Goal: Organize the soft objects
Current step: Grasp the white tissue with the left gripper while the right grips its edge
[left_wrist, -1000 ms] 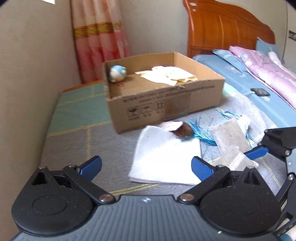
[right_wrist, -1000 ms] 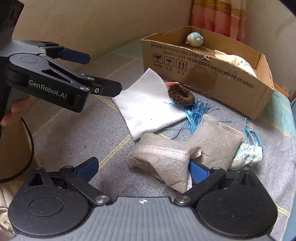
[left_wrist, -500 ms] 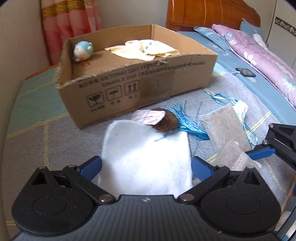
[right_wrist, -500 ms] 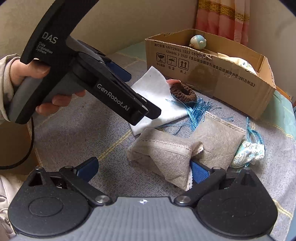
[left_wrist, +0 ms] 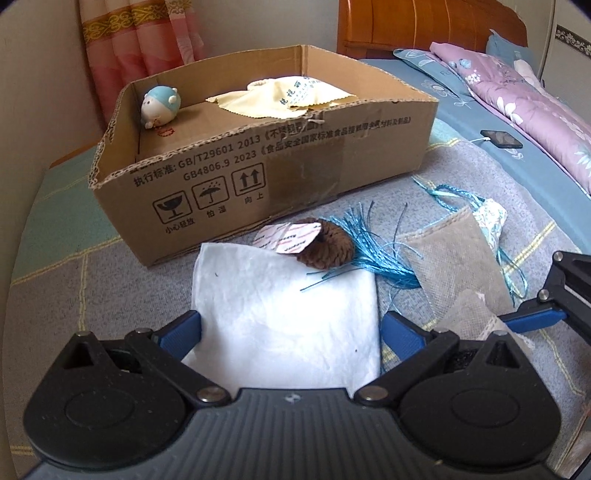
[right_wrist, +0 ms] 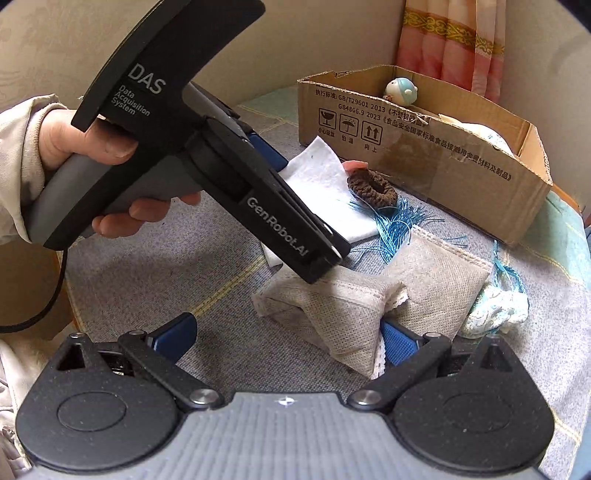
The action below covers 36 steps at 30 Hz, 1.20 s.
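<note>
Brown cardboard box (left_wrist: pixel 280 173) looms larger in the left view than a second ago — left gripper (left_wrist: pixel 291 328) has closed in, fingers spread either side of the flat white cloth (left_wrist: pixel 284 314), lower centre; grab looks imminent. Right gripper (right_wrist: pixel 284 338) — spread around the grey fabric pouch (right_wrist: pixel 332 314). Only the right view shows the left hand (right_wrist: pixel 92 155).

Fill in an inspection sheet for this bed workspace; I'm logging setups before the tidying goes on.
Surface: grey checked blanket, bare in places.
Job's things: square white cloth between the left tool fingers; grey non-woven pouch before the right tool; brown crocheted ring; open brown cardboard box holding a small blue-white plush and yellow cloth.
Clutter: loose blue tassel threads.
Grippers: both open.
Cables: black cord under the left handle.
Surroundings: pink curtain, wooden headboard.
</note>
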{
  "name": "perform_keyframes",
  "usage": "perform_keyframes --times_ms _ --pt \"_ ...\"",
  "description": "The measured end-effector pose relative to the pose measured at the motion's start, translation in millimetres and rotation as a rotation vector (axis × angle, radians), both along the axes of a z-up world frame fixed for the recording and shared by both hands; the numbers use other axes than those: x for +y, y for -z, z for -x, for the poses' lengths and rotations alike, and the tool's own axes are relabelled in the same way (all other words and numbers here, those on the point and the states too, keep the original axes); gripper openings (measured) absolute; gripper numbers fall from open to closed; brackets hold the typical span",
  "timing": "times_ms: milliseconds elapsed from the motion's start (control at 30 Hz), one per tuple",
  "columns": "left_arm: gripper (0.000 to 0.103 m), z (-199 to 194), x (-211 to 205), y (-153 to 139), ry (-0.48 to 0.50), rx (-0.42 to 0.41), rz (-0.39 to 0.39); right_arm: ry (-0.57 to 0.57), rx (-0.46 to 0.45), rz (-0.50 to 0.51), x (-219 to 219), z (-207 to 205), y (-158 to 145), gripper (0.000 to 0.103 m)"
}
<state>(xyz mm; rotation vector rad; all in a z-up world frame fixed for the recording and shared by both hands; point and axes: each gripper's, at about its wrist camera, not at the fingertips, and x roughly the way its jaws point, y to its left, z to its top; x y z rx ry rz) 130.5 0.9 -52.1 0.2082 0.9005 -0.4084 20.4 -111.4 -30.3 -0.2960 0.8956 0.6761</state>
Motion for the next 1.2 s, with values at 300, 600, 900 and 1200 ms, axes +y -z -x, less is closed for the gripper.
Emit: perform_keyframes --times_ms 300,600,900,1200 --pt "0.103 -2 25 2 -0.059 -0.010 0.013 -0.001 -0.004 0.006 -1 2 1 0.103" --pt "0.062 6 19 -6 -0.022 -0.036 0.031 -0.002 -0.018 0.024 3 4 1 0.103" --pt "0.036 30 24 -11 -0.044 -0.049 -0.009 -0.003 -0.031 0.042 4 4 3 0.103" --pt "0.039 59 44 -13 -0.120 -0.054 -0.067 0.054 -0.055 0.009 2 -3 -8 0.103"
